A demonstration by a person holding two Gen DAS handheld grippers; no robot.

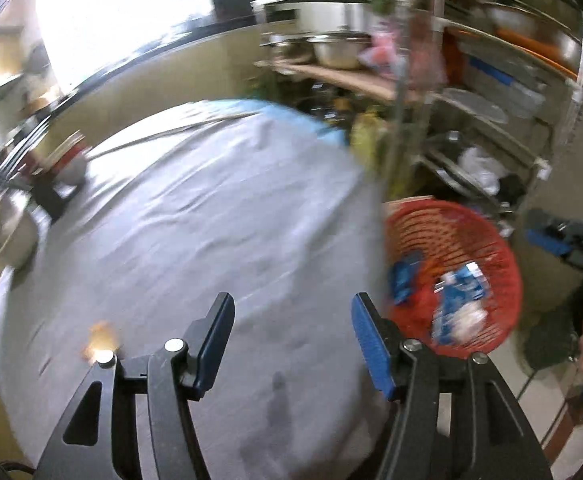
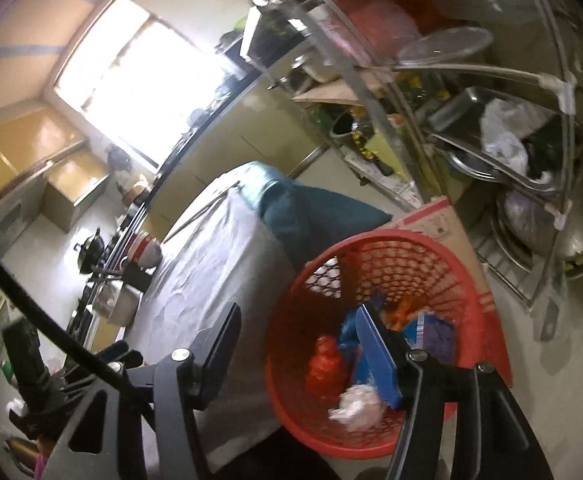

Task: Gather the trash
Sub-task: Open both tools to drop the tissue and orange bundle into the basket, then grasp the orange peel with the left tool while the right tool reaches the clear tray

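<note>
A red mesh trash basket (image 2: 375, 276) stands on the floor beside the table, also in the left wrist view (image 1: 451, 240). Inside lie blue wrappers (image 1: 459, 292), a red bag (image 2: 325, 368), a crumpled white paper (image 2: 357, 404) and an orange scrap. My left gripper (image 1: 291, 332) is open and empty above the grey tablecloth (image 1: 195, 248). My right gripper (image 2: 297, 344) is open and empty, over the table edge and the basket's rim. A small orange piece (image 1: 101, 340) lies on the cloth beside the left gripper, blurred.
A metal rack (image 2: 491, 128) with pans, lids and bags stands behind the basket. A cardboard box (image 2: 447, 224) sits against the basket. Pots and a red-white container (image 2: 143, 252) stand at the table's far left. A counter runs under the window.
</note>
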